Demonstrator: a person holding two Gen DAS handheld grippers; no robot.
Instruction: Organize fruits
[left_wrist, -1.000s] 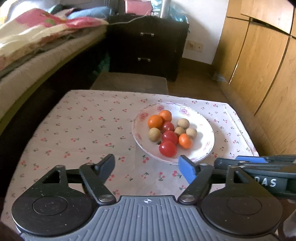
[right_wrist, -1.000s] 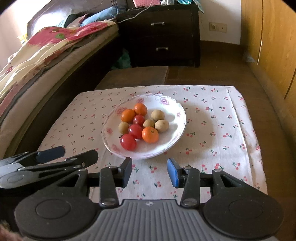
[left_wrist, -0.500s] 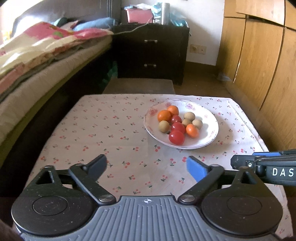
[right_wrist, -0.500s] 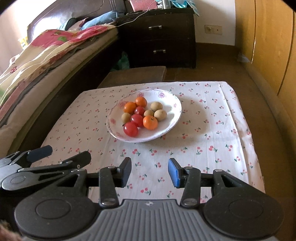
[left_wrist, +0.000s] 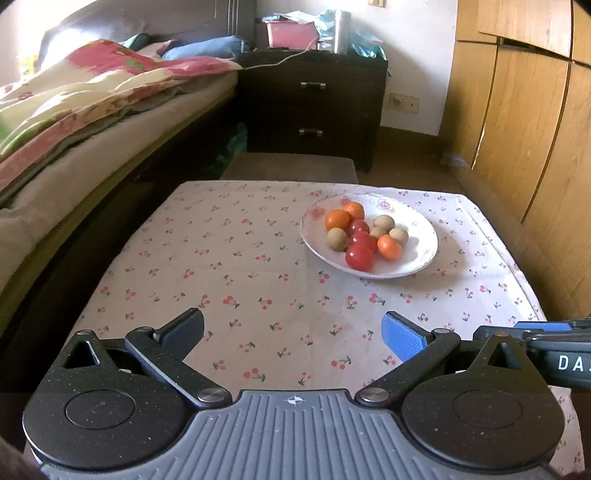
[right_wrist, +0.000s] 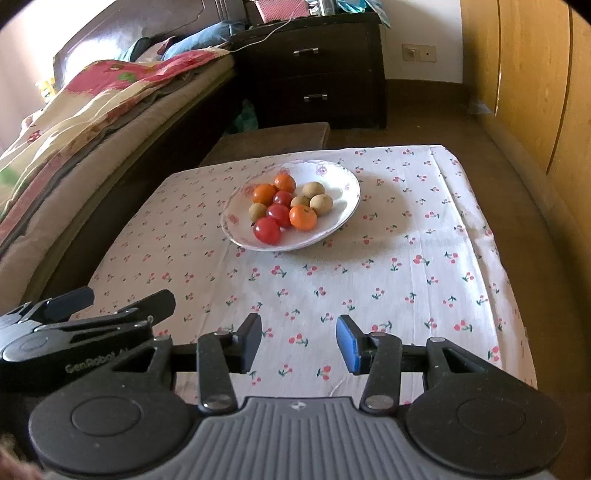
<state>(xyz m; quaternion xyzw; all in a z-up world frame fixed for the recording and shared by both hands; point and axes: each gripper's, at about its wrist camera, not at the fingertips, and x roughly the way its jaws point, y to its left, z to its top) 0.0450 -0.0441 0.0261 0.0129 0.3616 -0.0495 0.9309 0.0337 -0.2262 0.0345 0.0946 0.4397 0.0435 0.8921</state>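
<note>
Two hand-held grippers over a cherry-print tablecloth (left_wrist: 258, 266).
Left gripper (left_wrist: 291, 332) spread wide, empty; right gripper (right_wrist: 299, 341) partly parted, empty. White floral plate (right_wrist: 343, 206) holding red, orange and tan fruits (right_wrist: 288, 206) sits beyond both, untouched.

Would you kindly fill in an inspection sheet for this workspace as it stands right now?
Surface: table under a white cherry-print cloth.
Job's things: plate holding three orange fruits, three red fruits and four tan fruits, bunched together.
Clutter: nothing seen on the cloth beyond the plate.
Grippers: left gripper wide open, empty; right gripper open more narrowly, empty; both short of the plate.
Cables: white cord on the dresser.
Surroundings: bed, wooden wardrobe, wall socket.
</note>
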